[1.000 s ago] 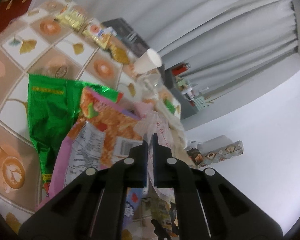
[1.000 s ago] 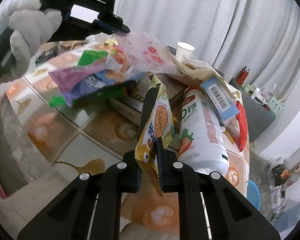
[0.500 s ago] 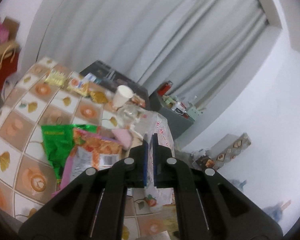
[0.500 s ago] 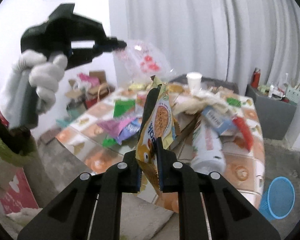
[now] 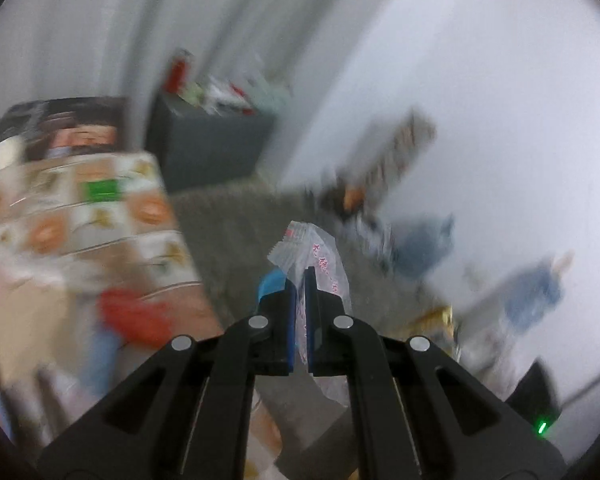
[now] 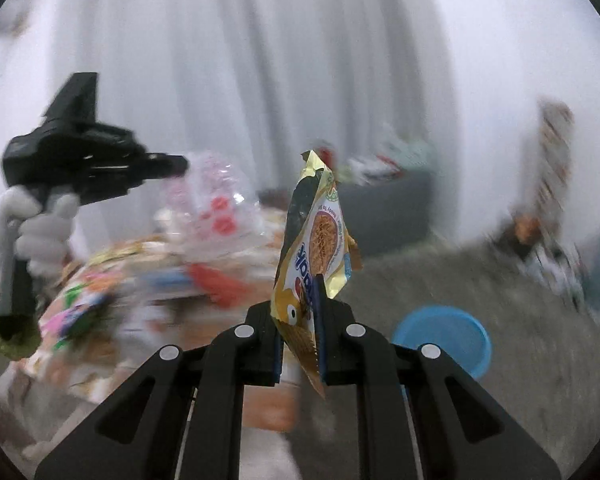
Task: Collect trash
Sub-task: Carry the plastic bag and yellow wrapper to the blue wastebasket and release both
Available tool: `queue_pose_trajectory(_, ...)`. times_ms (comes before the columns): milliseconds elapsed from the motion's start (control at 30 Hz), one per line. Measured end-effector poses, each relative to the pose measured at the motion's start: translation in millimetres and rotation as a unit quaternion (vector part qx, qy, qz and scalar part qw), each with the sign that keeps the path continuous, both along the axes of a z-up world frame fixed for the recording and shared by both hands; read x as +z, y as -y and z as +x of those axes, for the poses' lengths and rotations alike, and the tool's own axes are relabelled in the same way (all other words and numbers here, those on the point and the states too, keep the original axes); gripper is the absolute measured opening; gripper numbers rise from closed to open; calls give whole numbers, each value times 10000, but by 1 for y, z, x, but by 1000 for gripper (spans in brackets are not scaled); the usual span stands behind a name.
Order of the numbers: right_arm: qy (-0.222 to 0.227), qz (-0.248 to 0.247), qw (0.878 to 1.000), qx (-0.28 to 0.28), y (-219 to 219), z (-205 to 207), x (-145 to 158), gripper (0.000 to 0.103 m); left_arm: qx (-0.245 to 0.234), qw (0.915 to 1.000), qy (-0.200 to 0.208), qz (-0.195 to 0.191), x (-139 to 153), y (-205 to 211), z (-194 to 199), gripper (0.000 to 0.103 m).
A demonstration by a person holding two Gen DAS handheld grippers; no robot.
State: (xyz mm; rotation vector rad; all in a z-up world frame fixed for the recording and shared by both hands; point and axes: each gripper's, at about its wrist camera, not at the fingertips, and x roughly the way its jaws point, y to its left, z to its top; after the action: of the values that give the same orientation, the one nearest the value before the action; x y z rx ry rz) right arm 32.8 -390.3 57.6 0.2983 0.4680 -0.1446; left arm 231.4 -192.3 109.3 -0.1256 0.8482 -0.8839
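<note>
Yellow noodle packet [image 6: 318,248] upright, lengthwise vertical

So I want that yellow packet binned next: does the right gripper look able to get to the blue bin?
Probably yes. The right gripper, shut on the yellow packet, has open floor between it and the blue bin; nothing visible blocks the way.
</note>
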Motion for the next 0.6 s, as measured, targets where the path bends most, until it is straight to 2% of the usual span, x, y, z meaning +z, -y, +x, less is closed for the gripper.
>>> queue_pose_trajectory(100, -399, 624, 9966, -366, 69, 23, -39, 13, -558, 9949, -271, 789, -39, 105, 22, 2)
queue_pose_trajectory(233, -834, 1432, 9842, -632, 144, 57, -96, 13, -924, 9843, -310, 1469, -95, 205, 42, 2)
queue_pose_trajectory(367, -988, 2172, 9681, -763, 207, 91, -147, 13, -1040, 9769, -279, 1847, -142, 273, 60, 2)
queue_pose_trajectory(467, -1207, 2274, 9628, -822, 238, 120, -178, 14, -1089, 9703, -586, 2078, -183, 315, 83, 3)
queue_pose_trajectory(533, -1310, 2318, 9595, -918, 259, 138, -202, 19, -953, 9682, -868, 2142, -208, 335, 99, 9)
queue_pose_trajectory(567, -1382, 2454, 9550, -934, 266, 146, -217, 25, -804, 9694, -934, 2123, -219, 338, 107, 23)
queue_pose_trajectory(600, -1462, 2529, 9509, -1021, 274, 149, -227, 39, -673, 9695, -973, 2149, -232, 342, 115, 47)
